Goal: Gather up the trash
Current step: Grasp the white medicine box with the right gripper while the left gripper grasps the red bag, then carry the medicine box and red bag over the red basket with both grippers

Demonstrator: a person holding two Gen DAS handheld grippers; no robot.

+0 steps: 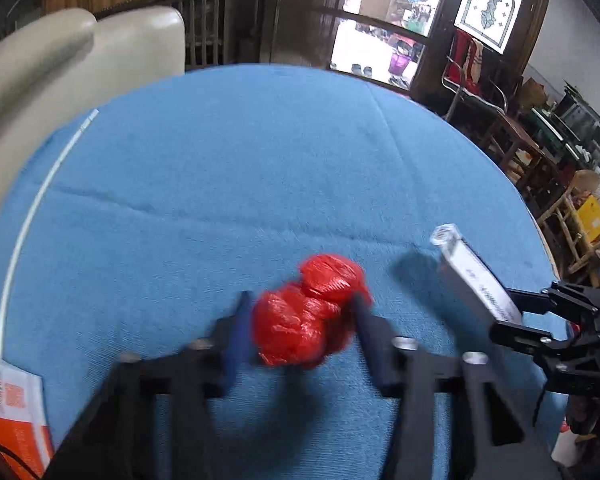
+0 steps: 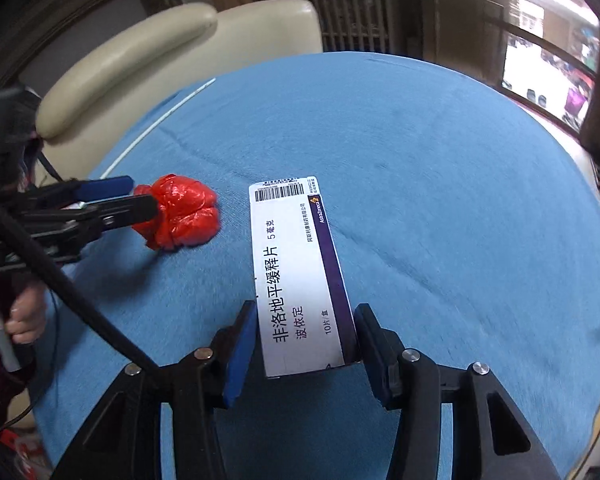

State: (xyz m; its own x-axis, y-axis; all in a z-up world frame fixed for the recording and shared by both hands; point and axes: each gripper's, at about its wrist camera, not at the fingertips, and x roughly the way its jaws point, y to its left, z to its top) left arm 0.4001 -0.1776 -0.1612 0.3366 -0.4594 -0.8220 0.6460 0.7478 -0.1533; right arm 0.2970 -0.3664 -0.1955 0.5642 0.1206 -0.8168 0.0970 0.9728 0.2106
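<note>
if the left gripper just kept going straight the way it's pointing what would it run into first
The crumpled red plastic bag, already sitting between the left gripper fingers. Past it lies only the blue tablecloth, which the downward-tilted gripper would probably reach next, though depth is hard to judge.

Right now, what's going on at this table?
A person is clearing trash off the blue tablecloth with two handheld grippers. The left gripper is closed around a crumpled red plastic bag. The right gripper clamps the near end of a white medicine box. Both items look gripped but are still down at the cloth.
</note>
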